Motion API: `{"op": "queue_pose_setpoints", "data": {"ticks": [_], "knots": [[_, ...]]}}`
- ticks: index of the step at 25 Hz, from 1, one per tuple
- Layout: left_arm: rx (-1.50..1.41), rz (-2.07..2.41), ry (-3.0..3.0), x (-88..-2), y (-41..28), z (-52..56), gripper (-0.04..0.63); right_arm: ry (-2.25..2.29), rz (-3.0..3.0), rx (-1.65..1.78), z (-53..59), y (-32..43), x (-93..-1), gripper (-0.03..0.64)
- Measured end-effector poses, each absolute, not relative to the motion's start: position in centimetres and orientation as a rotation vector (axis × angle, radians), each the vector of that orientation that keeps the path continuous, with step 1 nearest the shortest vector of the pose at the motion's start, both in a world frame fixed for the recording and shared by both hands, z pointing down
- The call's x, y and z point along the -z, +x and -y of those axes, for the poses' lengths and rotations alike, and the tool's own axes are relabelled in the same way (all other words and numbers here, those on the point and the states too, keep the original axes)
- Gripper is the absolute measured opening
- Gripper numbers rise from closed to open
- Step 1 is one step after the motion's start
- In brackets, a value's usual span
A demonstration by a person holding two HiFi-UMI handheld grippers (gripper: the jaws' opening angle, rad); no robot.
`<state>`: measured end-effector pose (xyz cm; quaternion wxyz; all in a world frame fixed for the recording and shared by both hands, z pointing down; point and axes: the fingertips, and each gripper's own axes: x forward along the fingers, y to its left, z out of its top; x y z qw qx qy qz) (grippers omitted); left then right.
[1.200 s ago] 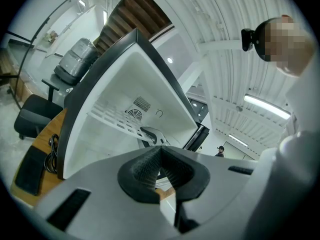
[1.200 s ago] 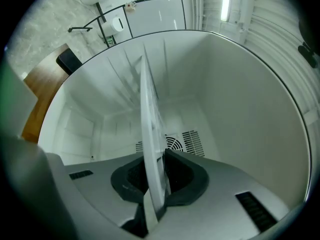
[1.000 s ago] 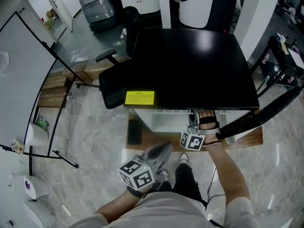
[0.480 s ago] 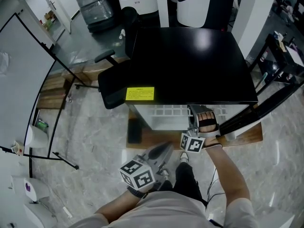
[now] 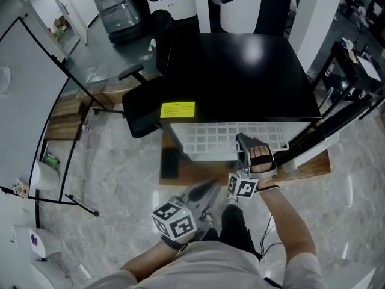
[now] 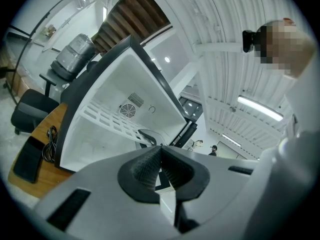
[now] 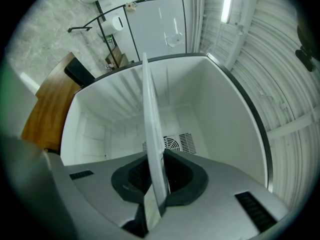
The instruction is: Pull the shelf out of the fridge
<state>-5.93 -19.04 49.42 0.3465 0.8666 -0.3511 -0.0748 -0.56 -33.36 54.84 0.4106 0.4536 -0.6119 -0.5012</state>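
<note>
At fridge [image 5: 240,77] mouth: right tool [image 7: 156,176] clamped on shelf [image 7: 151,119] front edge, shelf partly out. Pull straight, level; avoid skewing, jamming. Left tool [image 6: 160,164] closed, empty, idle.

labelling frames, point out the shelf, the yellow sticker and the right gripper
shelf [image 5: 219,138]: head view, white grid
yellow sticker [image 5: 177,109]: head view, its middle
right gripper [image 7: 159,159]: right gripper view, between the fingertips

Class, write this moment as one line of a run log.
shelf: partly out of fridge | right gripper: shut on shelf front edge | left gripper: shut, empty
</note>
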Motion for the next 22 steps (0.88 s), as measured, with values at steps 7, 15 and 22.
{"op": "queue_pose_setpoints", "data": {"ticks": [7,15,22], "knots": [[0.199,0.885,2.281,-48.9,-5.5,16.8,0.006,1.149,1.526,1.243,30.5,-0.3,-55.2,0.051],[0.2,0.872,2.295,-48.4,-5.8,15.8,0.006,1.161,1.519,1.236,29.1,-0.3,-55.1,0.051],[0.202,0.857,2.305,-48.0,-6.0,15.1,0.006,1.169,1.518,1.233,27.8,-0.2,-54.9,0.051]]}}
